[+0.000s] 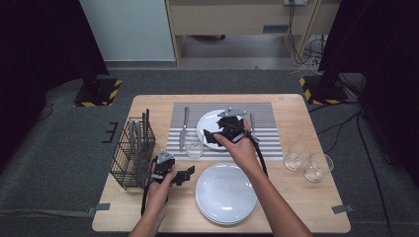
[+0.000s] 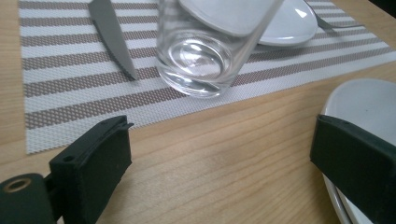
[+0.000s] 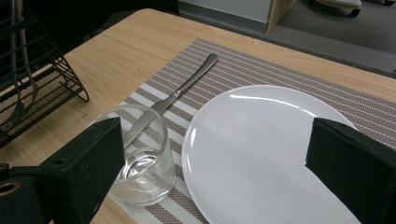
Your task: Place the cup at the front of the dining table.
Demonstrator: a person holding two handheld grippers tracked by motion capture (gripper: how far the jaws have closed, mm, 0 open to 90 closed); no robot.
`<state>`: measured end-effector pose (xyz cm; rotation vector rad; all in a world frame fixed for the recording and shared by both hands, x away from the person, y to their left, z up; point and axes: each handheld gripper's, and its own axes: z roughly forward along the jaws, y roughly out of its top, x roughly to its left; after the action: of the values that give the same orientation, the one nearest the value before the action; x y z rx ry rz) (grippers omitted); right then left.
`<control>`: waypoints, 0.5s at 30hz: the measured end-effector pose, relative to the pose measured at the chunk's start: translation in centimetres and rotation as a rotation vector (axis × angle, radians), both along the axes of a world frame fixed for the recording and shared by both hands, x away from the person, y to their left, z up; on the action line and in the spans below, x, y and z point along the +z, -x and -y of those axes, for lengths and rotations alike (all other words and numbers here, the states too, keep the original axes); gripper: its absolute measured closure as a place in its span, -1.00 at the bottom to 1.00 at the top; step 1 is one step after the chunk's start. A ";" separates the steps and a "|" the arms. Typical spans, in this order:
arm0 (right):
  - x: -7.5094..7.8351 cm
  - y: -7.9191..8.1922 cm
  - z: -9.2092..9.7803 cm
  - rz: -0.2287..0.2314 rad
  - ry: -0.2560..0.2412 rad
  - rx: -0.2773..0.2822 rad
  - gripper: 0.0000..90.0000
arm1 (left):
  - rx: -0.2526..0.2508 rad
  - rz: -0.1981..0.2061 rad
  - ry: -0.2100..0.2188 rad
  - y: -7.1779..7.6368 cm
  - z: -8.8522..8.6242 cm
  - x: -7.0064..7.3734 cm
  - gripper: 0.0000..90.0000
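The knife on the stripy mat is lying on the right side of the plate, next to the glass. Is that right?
Not quite. The knife lies on the left side of the plate, not the right, as the high view shows. It is on the stripy mat and next to the glass, as you said.

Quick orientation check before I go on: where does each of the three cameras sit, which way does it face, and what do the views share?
High view: above the person's side, facing forward and down on the table; both forearms, the left gripper and right gripper show.
Left gripper view: low over the wood, facing the glass and knife on the placemat; its black jaws stand apart.
Right gripper view: above the plate, facing the cutlery rack; its jaws stand apart.
Shared: glass, knife, placemat and plate appear in all three.
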<state>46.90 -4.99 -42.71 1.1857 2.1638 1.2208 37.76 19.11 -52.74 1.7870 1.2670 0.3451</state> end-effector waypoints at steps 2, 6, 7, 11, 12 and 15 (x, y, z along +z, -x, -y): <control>0.2 0.1 0.3 0.001 -0.001 -0.002 -0.90 | 0.010 0.002 0.004 0.0 -0.2 0.1 -0.89; 0.6 0.2 1.0 0.007 -0.002 -0.007 -0.90 | 0.016 0.005 0.006 0.0 -0.4 0.2 -0.89; 0.7 0.2 1.1 0.010 -0.005 -0.011 -0.90 | 0.015 0.005 0.007 0.0 -0.4 0.2 -0.89; 1.1 0.4 1.8 0.011 -0.012 -0.023 -0.91 | 0.007 0.002 0.004 0.0 -0.2 0.2 -0.89; 1.2 0.4 1.9 0.012 -0.013 -0.025 -0.91 | 0.004 0.001 0.003 0.1 -0.1 0.2 -0.89; 1.3 0.5 2.4 0.012 -0.016 -0.033 -0.91 | -0.001 0.001 -0.002 0.1 0.0 0.2 -0.89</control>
<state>46.41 -7.35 -41.37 1.2128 2.1216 1.2301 37.63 19.07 -52.57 1.7887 1.2654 0.3463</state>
